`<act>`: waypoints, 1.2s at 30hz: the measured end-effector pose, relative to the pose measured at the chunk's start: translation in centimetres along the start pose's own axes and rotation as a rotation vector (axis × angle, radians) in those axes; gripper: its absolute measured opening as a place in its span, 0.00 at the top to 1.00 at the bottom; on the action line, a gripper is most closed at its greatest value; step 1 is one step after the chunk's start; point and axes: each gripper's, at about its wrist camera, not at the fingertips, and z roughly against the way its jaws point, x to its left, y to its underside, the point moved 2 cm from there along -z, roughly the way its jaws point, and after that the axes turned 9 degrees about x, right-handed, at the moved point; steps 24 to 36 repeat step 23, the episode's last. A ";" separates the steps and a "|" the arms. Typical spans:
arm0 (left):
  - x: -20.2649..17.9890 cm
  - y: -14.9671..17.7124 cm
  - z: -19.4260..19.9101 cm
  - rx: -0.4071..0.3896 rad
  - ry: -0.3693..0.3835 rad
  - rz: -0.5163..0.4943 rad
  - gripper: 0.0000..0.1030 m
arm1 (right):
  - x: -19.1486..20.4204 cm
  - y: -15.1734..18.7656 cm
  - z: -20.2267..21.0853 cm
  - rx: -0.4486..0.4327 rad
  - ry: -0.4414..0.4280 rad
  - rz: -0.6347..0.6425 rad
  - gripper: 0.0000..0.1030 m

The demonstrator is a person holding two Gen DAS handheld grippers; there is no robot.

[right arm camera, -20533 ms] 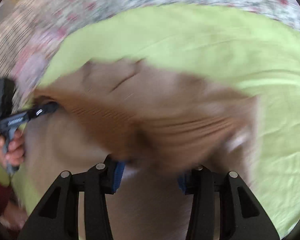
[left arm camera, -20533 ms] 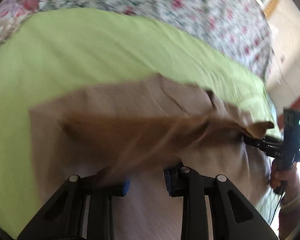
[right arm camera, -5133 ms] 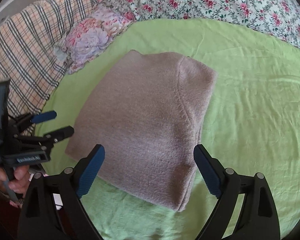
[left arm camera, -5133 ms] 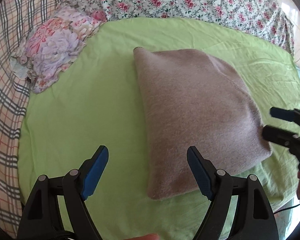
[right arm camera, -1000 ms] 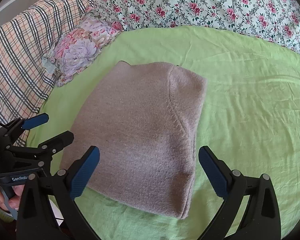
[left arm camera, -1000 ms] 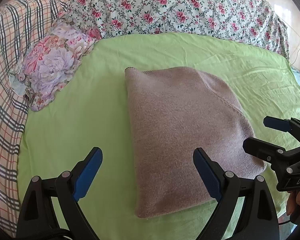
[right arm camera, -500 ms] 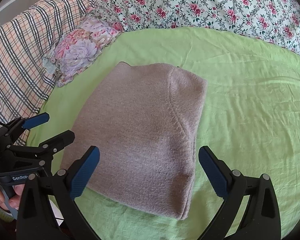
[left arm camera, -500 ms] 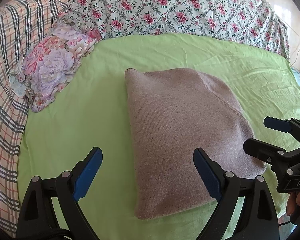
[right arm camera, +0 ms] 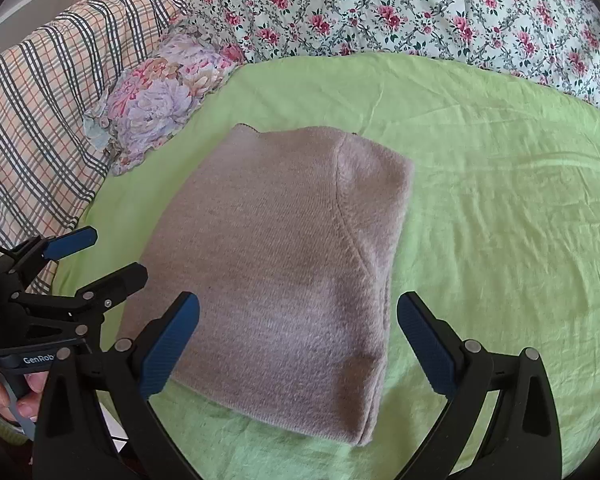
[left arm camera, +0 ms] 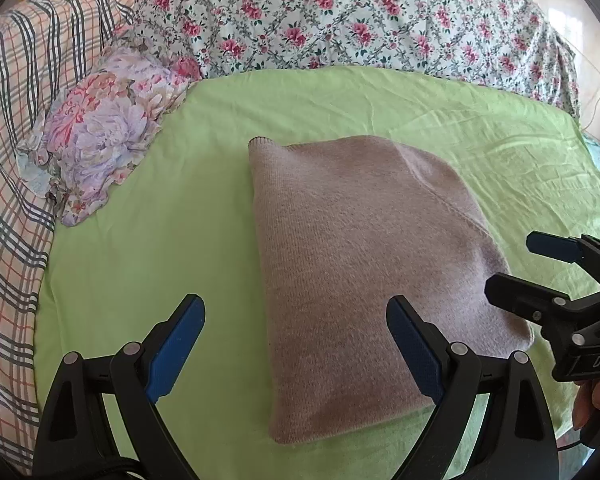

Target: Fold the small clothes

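A soft brown-pink sweater lies folded into a neat block in the middle of the green sheet; it looks flat and tidy, with one thick fold edge on its right side. A flowery pillow sits far to the left, well apart from it; a flowery blanket lies along the far side, and a checked blanket is on the left.

The left gripper is spread wide and holds nothing; it hangs near the close edge of the sweater. The right gripper is also spread wide and holds nothing; it hangs over the near right part of the sweater.

The folding looks almost done or done; the step now seems to be a last check or a little patting. To do it well, I think both grippers should come down gently and press the top flat; push from the middle out to the edges so no bump stays; do not pinch the top layer alone, or the fold could pull open.
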 end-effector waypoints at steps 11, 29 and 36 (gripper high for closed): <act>0.3 -1.7 -0.9 -0.003 -0.010 0.004 0.10 | -0.8 -1.2 -0.4 -0.011 -0.003 -0.008 0.04; 0.8 -1.7 -1.2 0.006 -0.033 0.015 0.10 | -0.4 -1.0 -0.9 -0.009 -0.001 -0.013 0.04; 0.8 -1.7 -1.2 0.006 -0.033 0.015 0.10 | -0.4 -1.0 -0.9 -0.009 -0.001 -0.013 0.04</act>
